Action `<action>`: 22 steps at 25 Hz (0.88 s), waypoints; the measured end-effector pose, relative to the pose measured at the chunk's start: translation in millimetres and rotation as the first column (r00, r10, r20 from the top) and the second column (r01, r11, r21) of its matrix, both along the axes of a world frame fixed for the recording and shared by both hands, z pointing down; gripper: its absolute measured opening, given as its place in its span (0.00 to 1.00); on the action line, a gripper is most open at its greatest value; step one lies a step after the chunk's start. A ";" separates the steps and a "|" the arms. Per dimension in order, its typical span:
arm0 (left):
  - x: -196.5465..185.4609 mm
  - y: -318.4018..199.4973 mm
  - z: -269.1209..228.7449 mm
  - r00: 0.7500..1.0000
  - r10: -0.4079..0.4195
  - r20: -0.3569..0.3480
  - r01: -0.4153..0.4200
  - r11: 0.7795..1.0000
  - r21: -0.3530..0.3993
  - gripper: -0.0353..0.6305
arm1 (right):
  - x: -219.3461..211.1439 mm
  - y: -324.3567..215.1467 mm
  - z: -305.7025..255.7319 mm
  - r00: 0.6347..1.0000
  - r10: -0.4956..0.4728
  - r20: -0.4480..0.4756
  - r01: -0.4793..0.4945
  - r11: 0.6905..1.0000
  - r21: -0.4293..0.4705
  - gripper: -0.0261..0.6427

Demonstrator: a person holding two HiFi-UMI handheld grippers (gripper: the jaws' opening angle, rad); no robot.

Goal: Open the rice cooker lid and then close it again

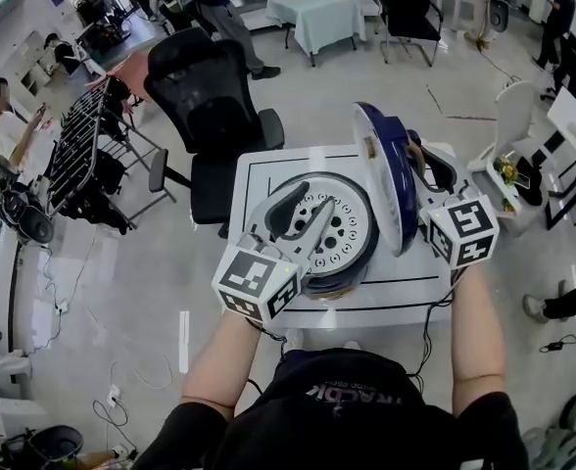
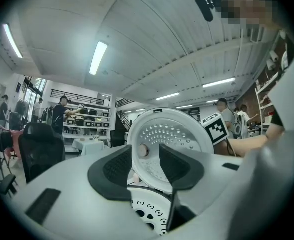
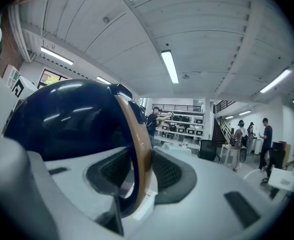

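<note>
The rice cooker (image 1: 359,264) stands on a small white table (image 1: 259,179), and a white perforated tray shows in its pot. Its dark blue lid (image 1: 391,169) stands upright on the right side. My right gripper (image 1: 427,169) straddles the lid's tan rim (image 3: 137,149). The rim lies close against one pad and a thin gap shows at the other, so the jaws read open. The lid's blue dome (image 3: 62,119) fills the left of the right gripper view. My left gripper (image 1: 306,225) hovers open over the tray with nothing between its fingers, and the lid's white underside (image 2: 172,134) lies ahead of it.
A black office chair (image 1: 210,106) stands just behind the table. A white chair (image 1: 513,116) and a shelf are to the right, a metal rack (image 1: 77,145) to the left. Cables lie on the floor near my feet. People stand far back.
</note>
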State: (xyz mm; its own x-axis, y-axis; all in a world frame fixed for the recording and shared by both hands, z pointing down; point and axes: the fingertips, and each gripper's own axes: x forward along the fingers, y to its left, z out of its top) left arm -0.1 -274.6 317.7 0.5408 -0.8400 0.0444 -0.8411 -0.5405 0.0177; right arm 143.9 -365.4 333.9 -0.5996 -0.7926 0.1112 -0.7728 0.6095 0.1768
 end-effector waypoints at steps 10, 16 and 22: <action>13.2 9.5 4.1 0.999 -0.048 0.006 0.048 0.999 -0.020 0.32 | 16.4 -2.9 3.5 0.998 -0.018 0.059 0.019 1.000 -0.022 0.24; 22.2 23.7 4.0 0.997 -0.077 0.018 0.077 0.997 -0.025 0.32 | 23.9 5.7 3.4 0.994 -0.046 0.100 0.048 0.999 -0.018 0.25; 27.9 35.3 7.6 0.996 -0.089 0.027 0.090 0.995 -0.031 0.34 | 37.0 21.1 3.1 0.989 -0.056 0.135 0.058 0.998 -0.012 0.27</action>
